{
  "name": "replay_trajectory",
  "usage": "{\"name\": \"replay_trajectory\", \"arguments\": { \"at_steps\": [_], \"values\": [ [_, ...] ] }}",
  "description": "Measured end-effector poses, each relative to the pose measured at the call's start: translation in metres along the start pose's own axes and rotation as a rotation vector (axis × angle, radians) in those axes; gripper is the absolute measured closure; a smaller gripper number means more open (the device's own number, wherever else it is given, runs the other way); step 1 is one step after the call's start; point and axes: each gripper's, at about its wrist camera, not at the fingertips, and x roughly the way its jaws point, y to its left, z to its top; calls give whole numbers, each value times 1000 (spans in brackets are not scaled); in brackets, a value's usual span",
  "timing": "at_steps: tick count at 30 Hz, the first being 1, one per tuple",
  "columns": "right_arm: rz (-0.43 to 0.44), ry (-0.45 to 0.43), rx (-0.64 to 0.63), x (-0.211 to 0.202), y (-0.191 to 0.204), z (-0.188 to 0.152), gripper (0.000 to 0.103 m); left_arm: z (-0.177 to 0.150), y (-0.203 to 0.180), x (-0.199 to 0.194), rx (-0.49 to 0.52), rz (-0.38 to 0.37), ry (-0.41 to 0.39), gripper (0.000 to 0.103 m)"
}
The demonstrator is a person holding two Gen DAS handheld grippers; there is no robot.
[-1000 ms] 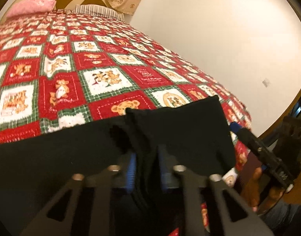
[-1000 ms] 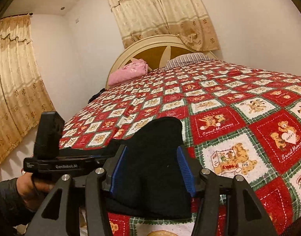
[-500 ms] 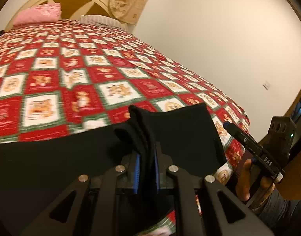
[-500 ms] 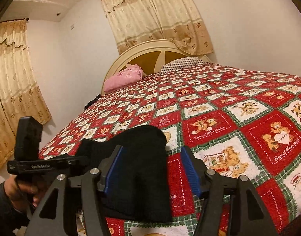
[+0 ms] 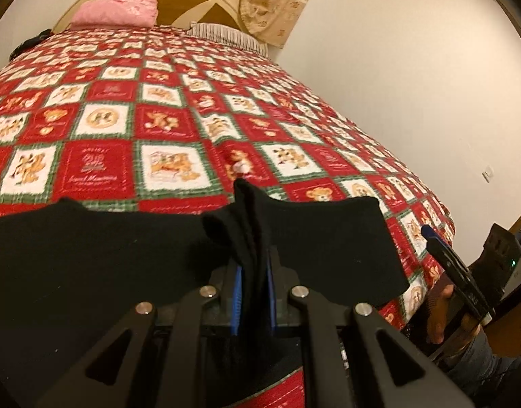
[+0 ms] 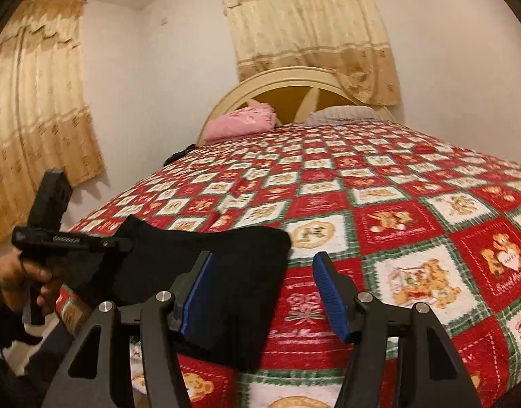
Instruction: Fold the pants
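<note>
The black pants (image 5: 328,238) lie on the near edge of the bed. My left gripper (image 5: 253,272) is shut on a bunched ridge of their fabric, which stands up between the blue pads. In the right wrist view the pants (image 6: 226,255) spread from the left gripper (image 6: 124,243) at the far left to under my right gripper's left finger. My right gripper (image 6: 264,259) is open, and only the cloth's right edge lies below the gap. A hand holds the right gripper (image 5: 430,234) at the bed's right corner.
A red, white and green teddy-bear quilt (image 5: 158,119) covers the bed. A pink pillow (image 5: 117,10) and a striped pillow (image 5: 226,32) lie at the headboard (image 6: 294,81). Curtains (image 6: 39,102) hang left, and a bare wall (image 5: 413,68) runs along the right.
My left gripper closed on the fabric fold and moved sideways with it. The right jaws widened, and the pants that lay between them now sit mostly to their left.
</note>
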Motion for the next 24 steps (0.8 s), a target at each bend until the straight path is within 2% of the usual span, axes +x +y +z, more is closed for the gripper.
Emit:
{"name": "replay_trajectory", "arguments": {
  "at_steps": [5, 8, 14, 16, 20, 24],
  "values": [
    [98, 29, -88, 2, 21, -6, 41, -5, 10, 0, -24, 19, 17, 90],
    [125, 67, -130, 7, 31, -12, 39, -8, 19, 3, -34, 38, 19, 90],
    [97, 192, -162, 29, 34, -25, 38, -14, 30, 10, -51, 53, 28, 90],
    [59, 218, -167, 35, 32, -28, 38, -15, 28, 11, -38, 54, 31, 89],
    [-9, 167, -136, 26, 24, -19, 38, -15, 21, 4, -2, 87, 10, 85],
    [23, 86, -121, 11, 33, 5, 35, -17, 9, -11, 76, 163, -52, 81]
  ]
}}
